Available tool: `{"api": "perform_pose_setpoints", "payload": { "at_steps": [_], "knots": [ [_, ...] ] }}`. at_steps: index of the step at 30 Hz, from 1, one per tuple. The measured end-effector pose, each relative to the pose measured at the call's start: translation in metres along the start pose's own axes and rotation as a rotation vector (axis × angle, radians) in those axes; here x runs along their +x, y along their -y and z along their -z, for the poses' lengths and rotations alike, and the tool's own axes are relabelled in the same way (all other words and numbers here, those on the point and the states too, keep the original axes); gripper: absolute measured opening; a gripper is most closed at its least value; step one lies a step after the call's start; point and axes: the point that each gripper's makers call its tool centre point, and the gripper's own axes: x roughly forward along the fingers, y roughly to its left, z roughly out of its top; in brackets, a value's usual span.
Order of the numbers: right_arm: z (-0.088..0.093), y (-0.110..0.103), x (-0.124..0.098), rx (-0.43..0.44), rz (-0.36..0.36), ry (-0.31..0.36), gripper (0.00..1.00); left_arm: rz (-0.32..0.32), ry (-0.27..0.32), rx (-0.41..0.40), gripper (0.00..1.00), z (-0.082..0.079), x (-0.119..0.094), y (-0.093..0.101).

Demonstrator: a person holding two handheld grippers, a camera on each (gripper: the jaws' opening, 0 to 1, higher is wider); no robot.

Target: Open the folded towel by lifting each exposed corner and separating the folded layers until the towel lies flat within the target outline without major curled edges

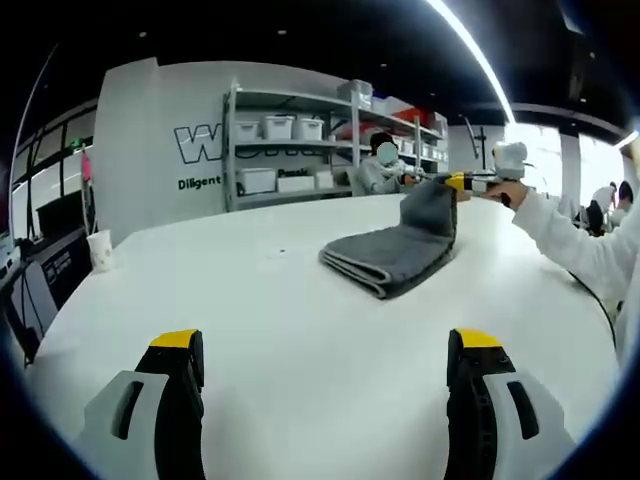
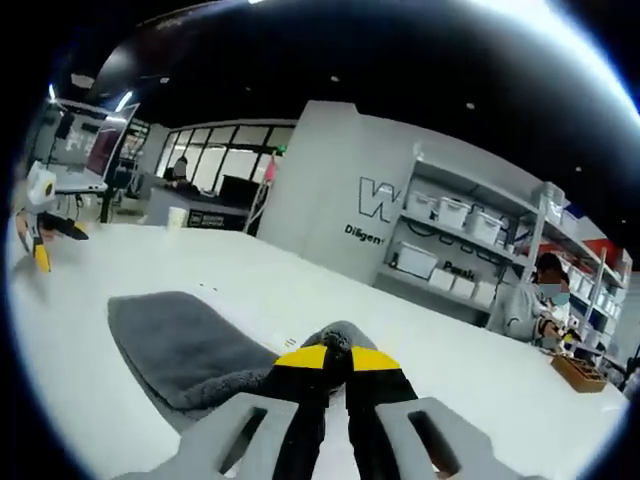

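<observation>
A grey folded towel lies on the white round table, beyond the middle. Its far right corner is raised off the stack, pinched by my right gripper, which a hand in a white sleeve holds. In the right gripper view the yellow-tipped jaws are closed, so my right gripper is shut on that grey corner, and the rest of the towel spreads out to the left on the table. My left gripper hovers open over the near table, well short of the towel. It also appears small at far left.
A paper cup stands near the table's left edge, also seen as the paper cup. Metal shelves with white bins line the back wall. A person sits behind the table. A wooden box sits at far right.
</observation>
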Motion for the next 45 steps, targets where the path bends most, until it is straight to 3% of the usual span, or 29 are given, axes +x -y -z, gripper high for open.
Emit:
{"api": "perform_pose_setpoints", "payload": {
  "at_steps": [7, 20, 28, 38, 42, 45],
  "knots": [
    [0.024, 0.012, 0.0, 0.052, 0.005, -0.092, 0.0, -0.001, -0.006, -0.003, 1.0, 0.001, 0.001, -0.001],
    [0.095, 0.015, -0.009, 0.112, -0.009, -0.291, 0.0, 0.004, -0.011, 0.0, 1.0, 0.002, 0.002, 0.0],
    [0.133, 0.02, -0.015, 0.156, 0.002, -0.366, 0.0, 0.011, -0.014, 0.003, 1.0, 0.002, 0.003, 0.002],
    [0.127, 0.019, -0.019, 0.107, 0.001, -0.365, 0.03, 0.014, -0.012, 0.002, 1.0, 0.001, 0.002, 0.003],
    [0.112, 0.028, -0.024, 0.089, 0.04, -0.352, 0.07, 0.015, -0.007, 0.002, 1.0, 0.0, 0.002, 0.003],
    [0.099, 0.045, -0.029, 0.034, 0.11, -0.346, 0.13, 0.015, -0.004, 0.004, 1.0, -0.001, 0.001, 0.003]
  ]
}}
